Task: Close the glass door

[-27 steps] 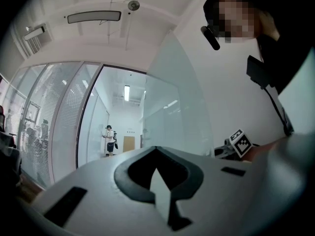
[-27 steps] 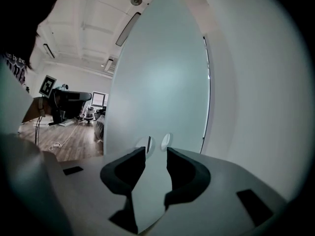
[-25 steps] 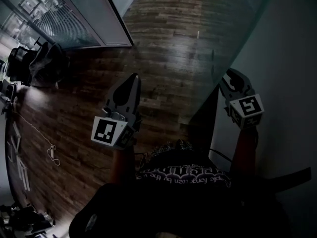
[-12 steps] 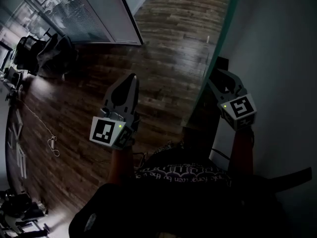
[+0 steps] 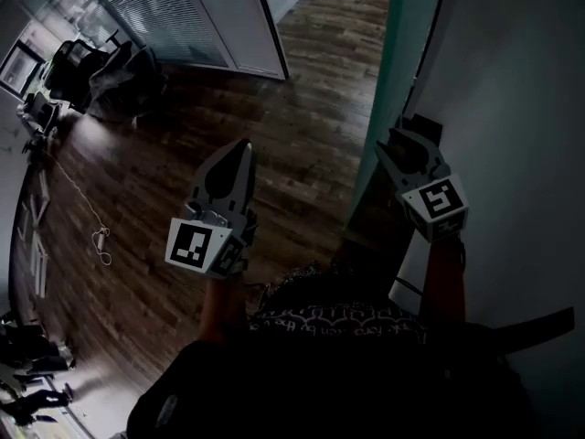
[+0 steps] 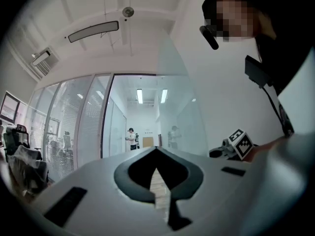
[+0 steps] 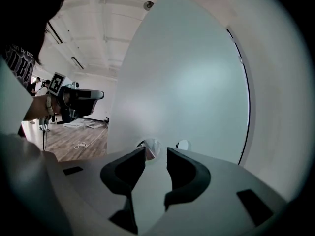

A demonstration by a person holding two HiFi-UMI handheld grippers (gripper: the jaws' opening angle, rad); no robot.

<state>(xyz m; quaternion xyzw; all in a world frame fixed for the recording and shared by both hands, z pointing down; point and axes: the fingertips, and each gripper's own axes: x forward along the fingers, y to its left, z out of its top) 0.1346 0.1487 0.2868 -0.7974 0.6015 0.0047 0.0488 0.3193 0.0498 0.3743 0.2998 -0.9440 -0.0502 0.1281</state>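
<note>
The right gripper (image 7: 156, 152) reaches forward on the right, tipped slightly down at the frosted glass door (image 7: 192, 82). Its jaws are spread, with a round fitting (image 7: 150, 145) just past the tips. The left gripper (image 6: 156, 150) points level over the wooden floor (image 5: 302, 154), jaws pressed together, empty. The door stands upright at the right, its edge greenish.

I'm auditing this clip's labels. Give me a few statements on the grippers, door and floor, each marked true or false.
1. The left gripper has its jaws together, nothing between them. True.
2. The right gripper has its jaws pressed together. False: they stand apart, facing the glass door.
3. The floor is dark wood planking. True.
4. The left gripper rests on the glass door. False: it is held over the floor, apart from the door.
</note>
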